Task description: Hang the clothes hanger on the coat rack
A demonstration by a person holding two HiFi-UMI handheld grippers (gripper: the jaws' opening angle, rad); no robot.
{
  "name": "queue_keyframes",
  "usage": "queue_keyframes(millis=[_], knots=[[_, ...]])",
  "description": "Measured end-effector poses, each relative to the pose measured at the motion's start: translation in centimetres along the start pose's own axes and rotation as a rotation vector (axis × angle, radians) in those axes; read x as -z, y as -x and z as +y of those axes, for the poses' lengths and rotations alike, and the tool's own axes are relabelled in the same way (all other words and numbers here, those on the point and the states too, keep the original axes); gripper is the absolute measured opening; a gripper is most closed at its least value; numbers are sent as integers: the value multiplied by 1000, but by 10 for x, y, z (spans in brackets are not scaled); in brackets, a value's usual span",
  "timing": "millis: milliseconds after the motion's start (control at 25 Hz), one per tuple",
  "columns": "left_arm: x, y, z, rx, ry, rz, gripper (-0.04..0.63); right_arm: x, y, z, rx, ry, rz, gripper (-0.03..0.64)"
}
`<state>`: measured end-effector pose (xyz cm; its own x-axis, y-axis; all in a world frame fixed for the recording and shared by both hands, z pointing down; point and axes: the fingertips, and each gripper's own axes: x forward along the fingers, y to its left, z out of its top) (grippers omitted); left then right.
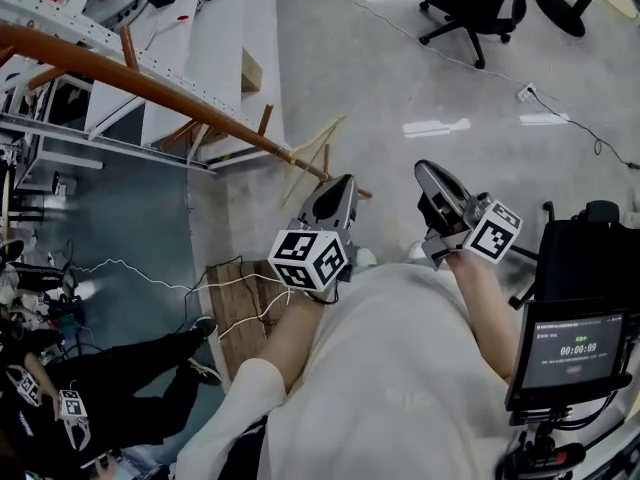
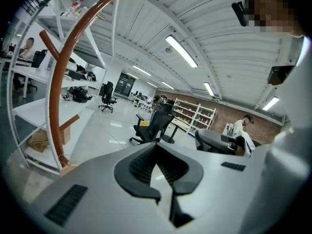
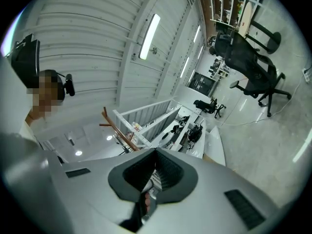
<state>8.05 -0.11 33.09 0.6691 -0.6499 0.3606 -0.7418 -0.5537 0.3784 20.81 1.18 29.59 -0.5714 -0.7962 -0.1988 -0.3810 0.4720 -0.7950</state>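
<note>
The brown coat rack [image 1: 150, 78] slants from the upper left towards the middle of the head view, with short pegs along its pole. Thin pale wooden bars like a clothes hanger [image 1: 312, 153] sit by the pole's far end; I cannot tell whether they rest on a peg. My left gripper [image 1: 340, 183] is just below them, shut with nothing between its jaws. My right gripper [image 1: 430, 173] is to the right of it, also shut and holding nothing. The rack's curved pole [image 2: 56, 82] fills the left of the left gripper view beyond the shut gripper [image 2: 157, 165]. It shows small [image 3: 119, 130] above the right gripper [image 3: 155, 172].
White metal shelving [image 1: 200, 38] runs behind the rack. A black office chair [image 1: 480, 8] stands at the top right, and a cable [image 1: 560, 108] lies on the floor. A person in black [image 1: 120, 388] is at the lower left. A screen [image 1: 575, 353] is at the lower right.
</note>
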Motion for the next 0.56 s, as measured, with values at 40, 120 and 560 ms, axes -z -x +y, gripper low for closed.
queue_keyframes(millis=[40,120,560], knots=[[1,-4,-2,4,-7,3,6,-2,1,-1,-1,-2,-2,8],[2,-9,-4,13,-22,15,6,-4,3,-4,3,-5,-9,8],[8,-15,0,18,-50,40,6,-12,11,-16,46,6,-46,8]])
